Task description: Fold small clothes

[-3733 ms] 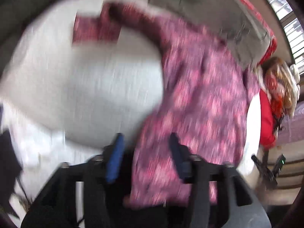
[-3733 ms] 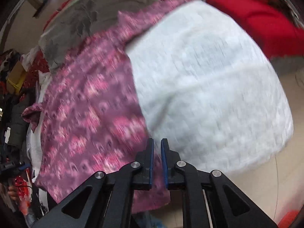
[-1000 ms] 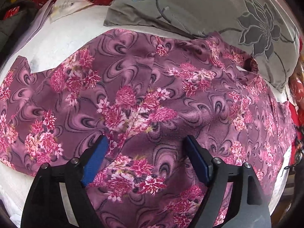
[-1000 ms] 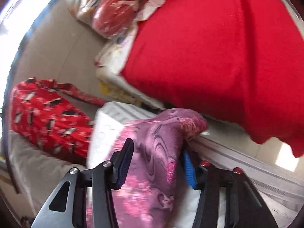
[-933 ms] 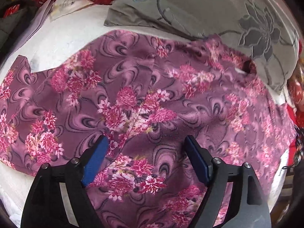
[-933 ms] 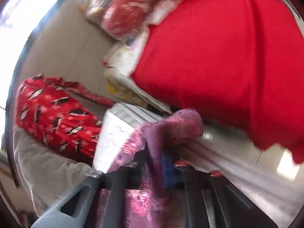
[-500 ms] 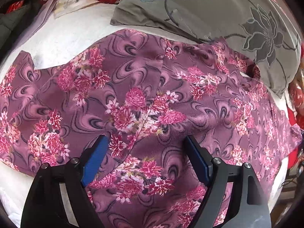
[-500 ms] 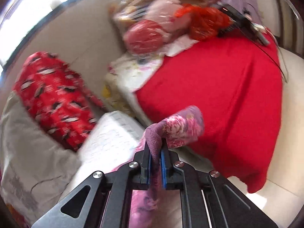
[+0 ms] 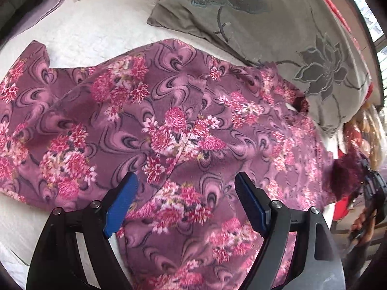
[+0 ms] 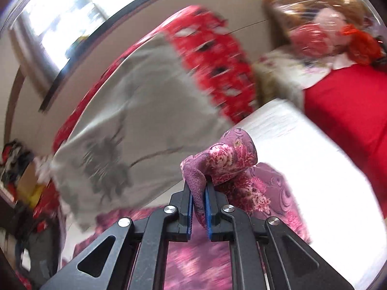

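A purple garment with pink flowers (image 9: 169, 125) lies spread on a white bedspread (image 9: 92, 33). My left gripper (image 9: 186, 188) is open and hovers just above the garment's middle, holding nothing. My right gripper (image 10: 198, 193) is shut on one end of the same garment (image 10: 227, 157), lifted off the bed. That lifted end (image 9: 346, 171) and the right gripper (image 9: 373, 193) show at the far right of the left wrist view.
A grey pillow with a flower print (image 9: 278, 24) lies along the garment's far edge; it also shows in the right wrist view (image 10: 135, 120). A red patterned cloth (image 10: 215, 62), a red sheet (image 10: 350, 111) and bagged soft toys (image 10: 321, 24) lie beyond.
My right gripper closed on the garment's end and has lifted and swung it up towards the pillow. My left gripper stayed open over the garment, barely moving.
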Demonstrator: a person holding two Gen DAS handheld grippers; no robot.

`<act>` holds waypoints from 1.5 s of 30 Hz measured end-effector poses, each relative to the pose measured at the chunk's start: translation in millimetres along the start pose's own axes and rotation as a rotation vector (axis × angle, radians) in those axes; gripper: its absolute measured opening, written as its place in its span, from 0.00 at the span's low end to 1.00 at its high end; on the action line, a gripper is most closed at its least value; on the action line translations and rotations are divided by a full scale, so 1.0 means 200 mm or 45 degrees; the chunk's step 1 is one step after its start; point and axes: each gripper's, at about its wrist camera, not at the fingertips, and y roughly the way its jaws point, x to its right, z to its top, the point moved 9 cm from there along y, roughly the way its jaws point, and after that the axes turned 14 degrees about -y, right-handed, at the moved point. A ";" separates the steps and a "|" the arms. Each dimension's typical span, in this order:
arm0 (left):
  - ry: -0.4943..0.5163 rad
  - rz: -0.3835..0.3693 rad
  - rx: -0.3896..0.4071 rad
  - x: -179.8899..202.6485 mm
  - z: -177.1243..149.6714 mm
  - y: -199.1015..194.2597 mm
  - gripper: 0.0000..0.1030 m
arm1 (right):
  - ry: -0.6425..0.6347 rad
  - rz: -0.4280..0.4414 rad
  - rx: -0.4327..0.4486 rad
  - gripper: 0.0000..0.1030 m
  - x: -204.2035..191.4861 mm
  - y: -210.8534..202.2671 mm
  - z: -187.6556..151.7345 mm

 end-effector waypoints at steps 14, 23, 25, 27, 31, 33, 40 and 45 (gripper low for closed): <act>-0.023 -0.137 -0.002 -0.09 0.00 -0.27 0.80 | -0.332 0.348 -0.287 0.12 -1.21 0.27 -0.54; -0.025 -0.165 -0.039 -0.06 -0.06 -0.29 0.80 | -0.559 0.394 -0.555 0.35 -1.50 0.30 -1.05; -0.024 -0.196 -0.066 -0.01 -0.09 -0.28 0.80 | -0.595 0.422 -0.546 0.35 -1.48 0.23 -1.05; -0.026 -0.221 -0.090 0.03 -0.12 -0.27 0.80 | -0.604 0.418 -0.490 0.39 -1.41 0.14 -1.00; 0.022 -0.218 -0.141 0.15 -0.21 -0.20 0.80 | -0.471 0.276 -0.411 0.55 -1.07 0.05 -0.89; 0.034 -0.200 -0.156 0.19 -0.24 -0.16 0.80 | -0.433 0.117 -0.396 0.55 -0.85 0.02 -0.86; -0.079 -0.119 -0.157 0.28 -0.21 0.03 0.79 | -0.176 -0.144 -0.426 0.57 -0.13 -0.10 -0.92; -0.098 -0.155 -0.088 0.33 -0.13 -0.01 0.05 | -0.082 -0.115 -0.363 0.57 0.01 -0.15 -0.91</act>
